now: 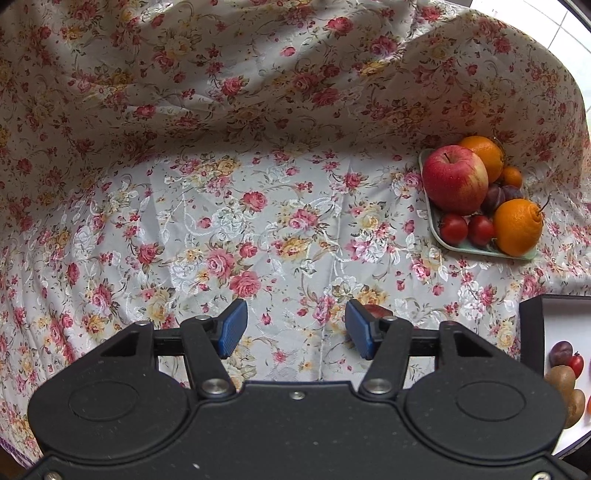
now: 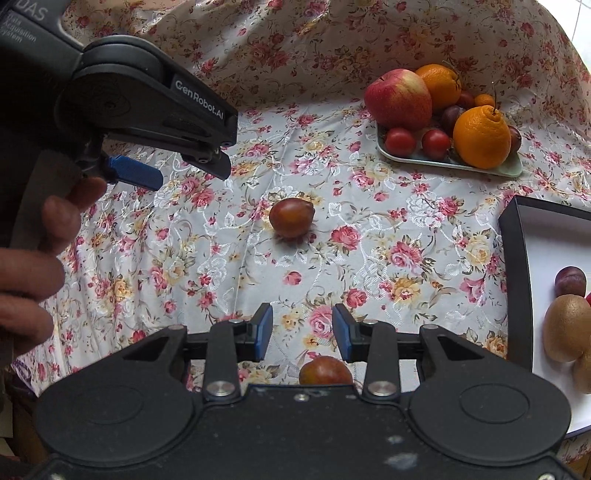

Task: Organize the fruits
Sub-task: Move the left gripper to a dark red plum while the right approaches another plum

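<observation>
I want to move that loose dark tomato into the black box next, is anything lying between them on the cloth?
Nothing visible: only bare floral tablecloth lies between the dark tomato and the black box.

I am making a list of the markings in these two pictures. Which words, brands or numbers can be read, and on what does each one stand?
"GenRobot.AI": on the side of the left gripper, seen from the right wrist.
"DAS": on the handle of that gripper, its start cut off by the picture's edge.
Small lines under "DAS": too blurred to read surely.
Fruits, tray, box, cloth: no text.
</observation>
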`<state>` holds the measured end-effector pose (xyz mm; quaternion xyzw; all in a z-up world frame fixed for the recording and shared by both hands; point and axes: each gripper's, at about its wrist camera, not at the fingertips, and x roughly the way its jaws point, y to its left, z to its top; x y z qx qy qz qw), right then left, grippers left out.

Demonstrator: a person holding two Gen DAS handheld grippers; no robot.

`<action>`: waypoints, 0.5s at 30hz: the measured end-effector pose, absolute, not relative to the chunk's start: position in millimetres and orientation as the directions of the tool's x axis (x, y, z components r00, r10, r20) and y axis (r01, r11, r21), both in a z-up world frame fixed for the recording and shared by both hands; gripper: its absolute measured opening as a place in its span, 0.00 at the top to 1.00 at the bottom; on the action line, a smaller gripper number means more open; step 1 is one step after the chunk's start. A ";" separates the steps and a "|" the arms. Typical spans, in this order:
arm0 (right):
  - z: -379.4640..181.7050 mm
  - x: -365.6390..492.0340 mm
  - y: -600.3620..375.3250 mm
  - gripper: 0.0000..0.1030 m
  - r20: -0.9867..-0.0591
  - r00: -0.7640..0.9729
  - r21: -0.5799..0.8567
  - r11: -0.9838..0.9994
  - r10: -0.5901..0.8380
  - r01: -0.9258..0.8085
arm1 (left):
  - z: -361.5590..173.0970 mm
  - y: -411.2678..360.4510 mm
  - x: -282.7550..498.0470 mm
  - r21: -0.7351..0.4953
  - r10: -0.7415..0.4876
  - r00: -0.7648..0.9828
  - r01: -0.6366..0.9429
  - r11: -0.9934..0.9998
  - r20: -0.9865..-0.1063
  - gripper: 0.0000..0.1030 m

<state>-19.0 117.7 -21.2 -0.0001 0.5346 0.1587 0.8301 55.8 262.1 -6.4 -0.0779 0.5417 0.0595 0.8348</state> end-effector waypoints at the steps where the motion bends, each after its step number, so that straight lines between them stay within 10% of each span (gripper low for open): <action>1: -20.3 -20.5 115.7 0.62 -0.883 0.384 0.172 0.948 0.269 -0.268 | -8.0 260.2 56.6 -0.073 0.004 0.403 -0.175 0.982 -0.915 0.39; 15: -23.7 -47.1 101.9 0.62 -0.874 0.361 0.193 0.914 0.325 -0.356 | -30.7 223.1 66.6 -0.023 -0.007 0.352 -0.040 0.999 -0.936 0.39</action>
